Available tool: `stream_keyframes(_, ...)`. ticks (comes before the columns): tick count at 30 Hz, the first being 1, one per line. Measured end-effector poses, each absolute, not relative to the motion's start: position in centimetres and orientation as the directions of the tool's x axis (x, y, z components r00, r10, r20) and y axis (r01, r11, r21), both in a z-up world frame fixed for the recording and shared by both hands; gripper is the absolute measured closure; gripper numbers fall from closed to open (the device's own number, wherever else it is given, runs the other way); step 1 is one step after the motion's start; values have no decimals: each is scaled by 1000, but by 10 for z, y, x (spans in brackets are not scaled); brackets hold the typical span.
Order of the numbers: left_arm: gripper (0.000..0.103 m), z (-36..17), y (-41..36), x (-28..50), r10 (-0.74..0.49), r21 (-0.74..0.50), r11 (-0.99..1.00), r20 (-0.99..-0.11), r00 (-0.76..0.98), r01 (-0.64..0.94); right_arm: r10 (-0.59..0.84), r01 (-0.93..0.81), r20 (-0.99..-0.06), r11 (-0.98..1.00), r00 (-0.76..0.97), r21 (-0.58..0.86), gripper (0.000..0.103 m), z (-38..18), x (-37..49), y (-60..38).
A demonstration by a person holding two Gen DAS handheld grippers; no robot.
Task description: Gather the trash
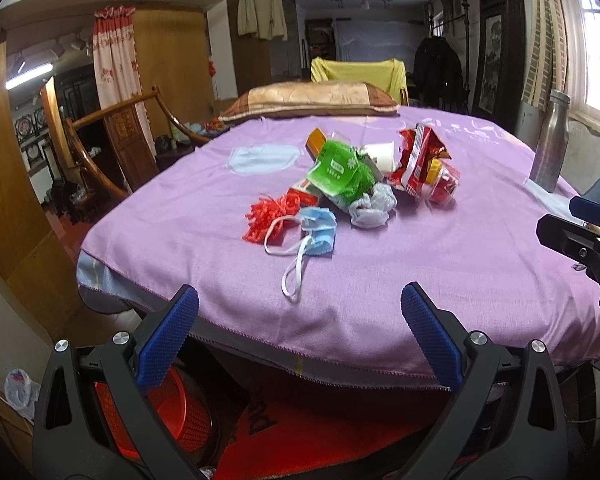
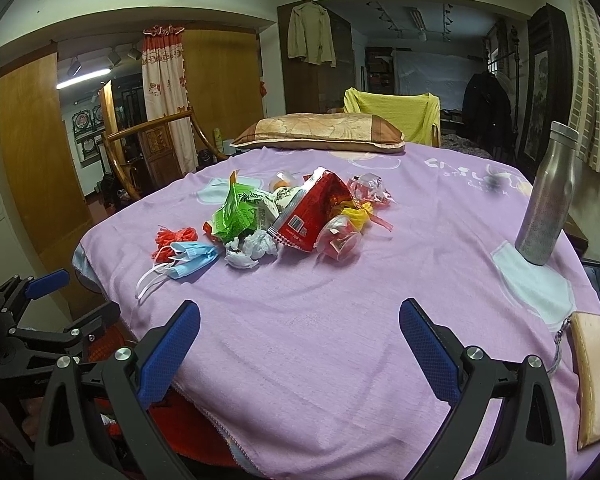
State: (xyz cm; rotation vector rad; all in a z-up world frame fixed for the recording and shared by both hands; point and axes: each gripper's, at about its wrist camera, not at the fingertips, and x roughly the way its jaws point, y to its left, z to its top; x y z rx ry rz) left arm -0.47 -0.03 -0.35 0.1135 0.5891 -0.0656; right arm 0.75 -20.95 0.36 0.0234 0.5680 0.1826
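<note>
Both blue-padded grippers, left gripper point(image 1: 300, 308) and right gripper point(image 2: 300, 312), hover spread wide (empty) before the crumpled pale-blue face mask point(image 1: 318, 230) on the purple cloth point(image 2: 340, 340).

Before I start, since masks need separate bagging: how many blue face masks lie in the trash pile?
1. The crumpled blue face mask lies at the pile's near left edge, beside the red shredded string, loops trailing forward. Others may be hidden under wrappers.

Home bedrm: pillow point(image 2: 320, 132), hung jacket point(image 2: 311, 34).
</note>
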Motion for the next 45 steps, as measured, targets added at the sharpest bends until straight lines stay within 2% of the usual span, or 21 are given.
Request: stream_keyframes(45, 6, -13, 5, 10, -42, 45, 995, -613, 789, 88, 177, -156, -547, 984, 818, 85, 6, -4, 12, -212)
